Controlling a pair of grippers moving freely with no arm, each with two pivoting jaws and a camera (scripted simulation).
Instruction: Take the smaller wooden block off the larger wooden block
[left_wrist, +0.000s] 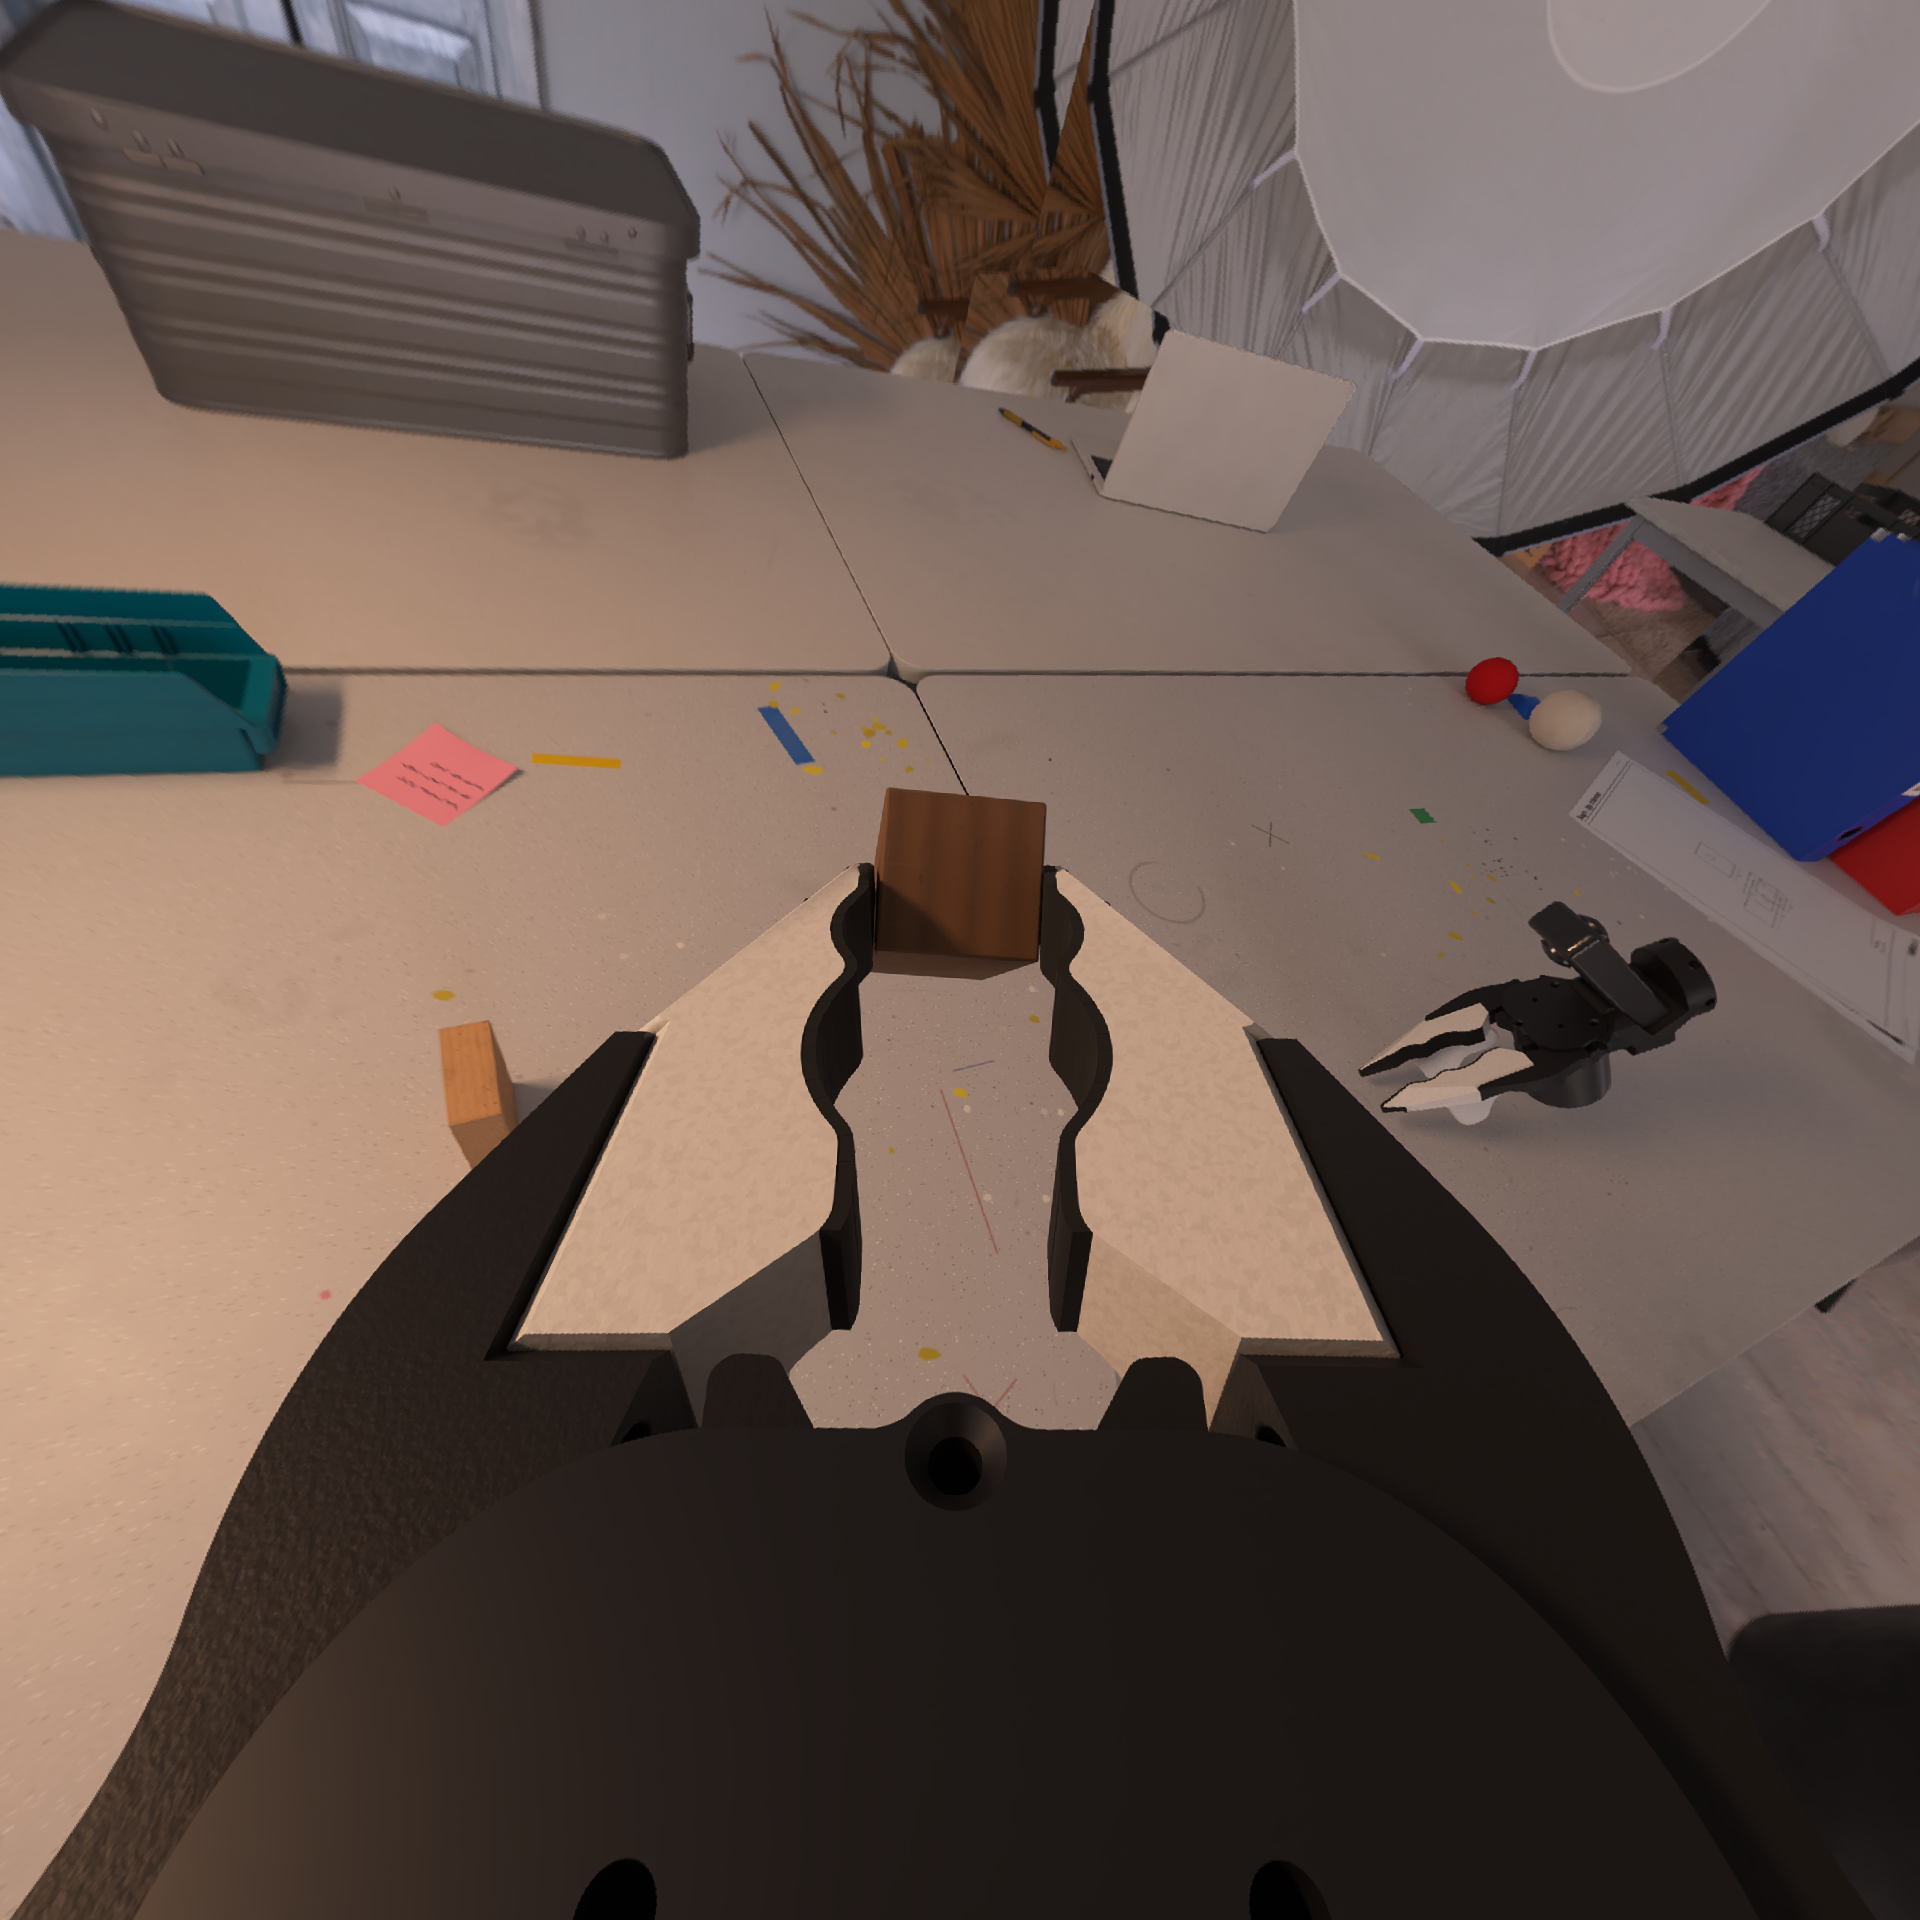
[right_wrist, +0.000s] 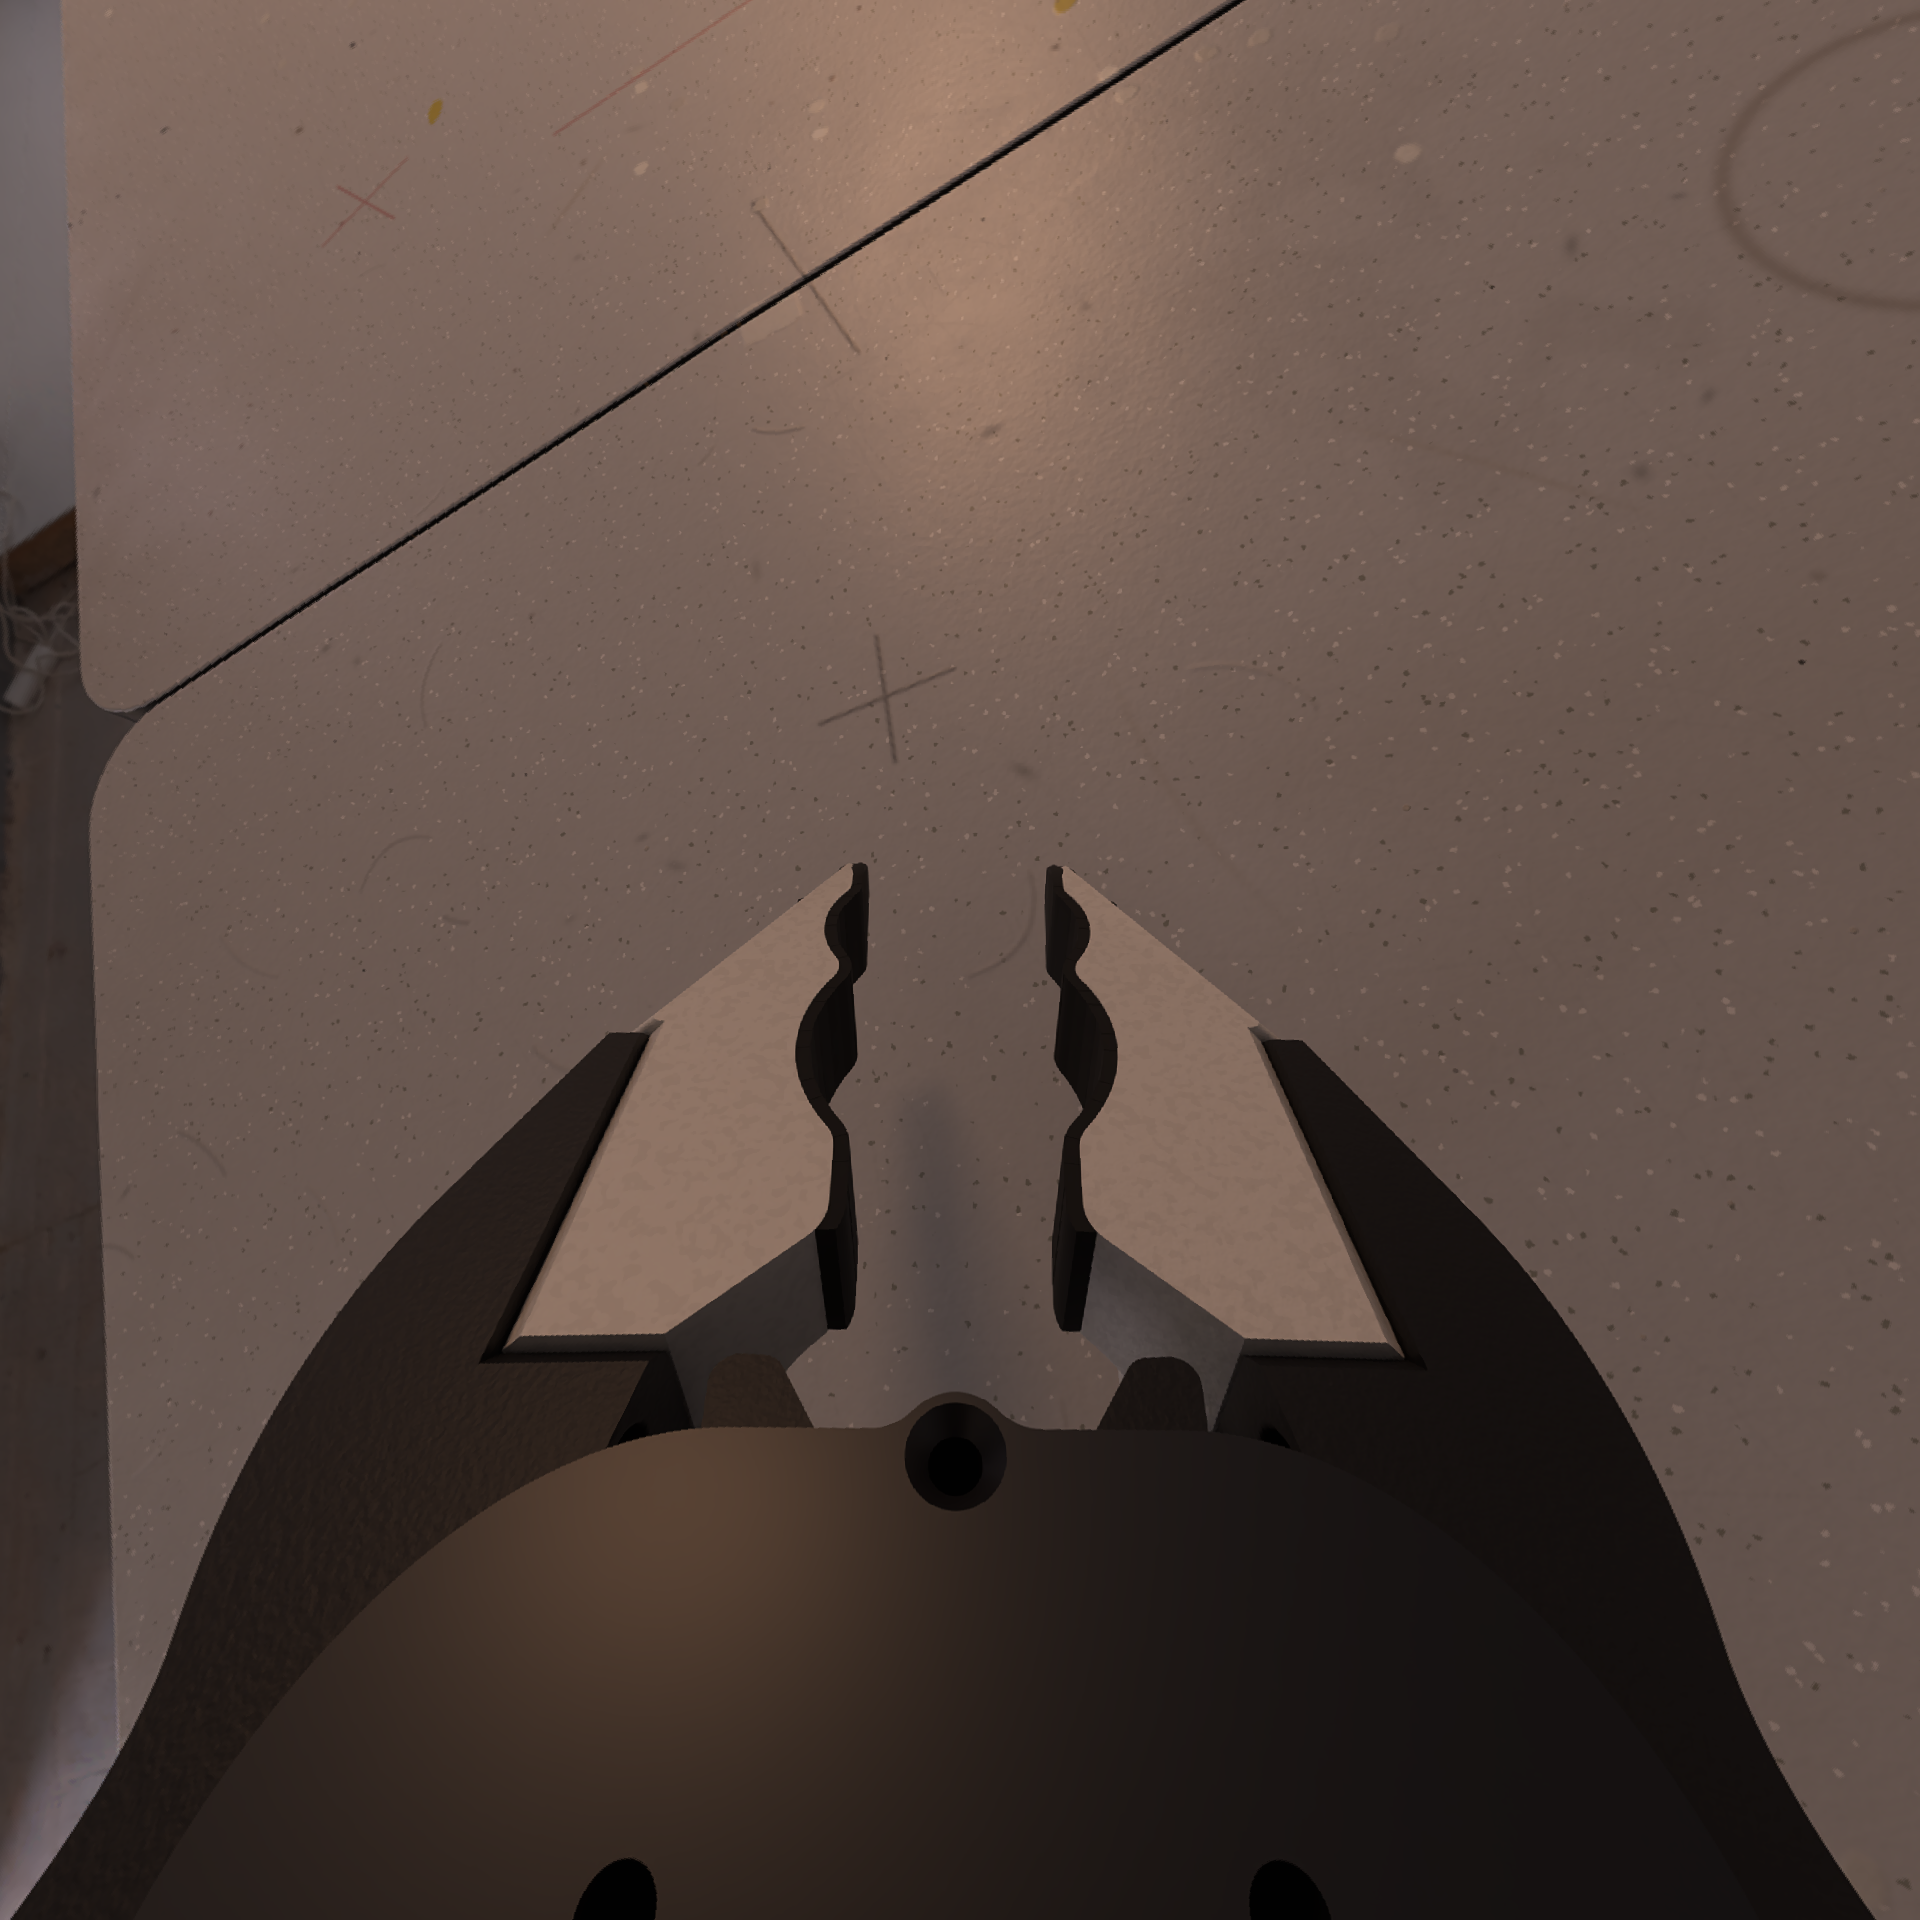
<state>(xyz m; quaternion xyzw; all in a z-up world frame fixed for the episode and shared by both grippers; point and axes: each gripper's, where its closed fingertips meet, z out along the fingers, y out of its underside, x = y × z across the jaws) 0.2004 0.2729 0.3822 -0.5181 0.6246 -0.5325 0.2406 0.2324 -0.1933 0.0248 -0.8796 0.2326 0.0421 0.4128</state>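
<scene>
My left gripper (left_wrist: 956, 883) is shut on a dark brown wooden block (left_wrist: 958, 883), pinched between the fingertips and held above the table (left_wrist: 623, 935); its underside shows. A lighter tan wooden block (left_wrist: 476, 1081) stands on the table to the lower left, partly hidden by my left finger housing. My right gripper (right_wrist: 954, 883) is open and empty, pointing down at the bare speckled table (right_wrist: 1351, 623). It also shows in the left wrist view (left_wrist: 1387, 1086), low over the table to the right, well away from both blocks. Neither block shows in the right wrist view.
A grey metal case (left_wrist: 395, 260) stands at the back left, with a teal bin (left_wrist: 125, 686) and a pink note (left_wrist: 436, 774) on the left. At the right are a red ball (left_wrist: 1492, 681), a white ball (left_wrist: 1564, 719) and a blue folder (left_wrist: 1808, 707). The table's edge (right_wrist: 99, 935) runs down the left of the right wrist view.
</scene>
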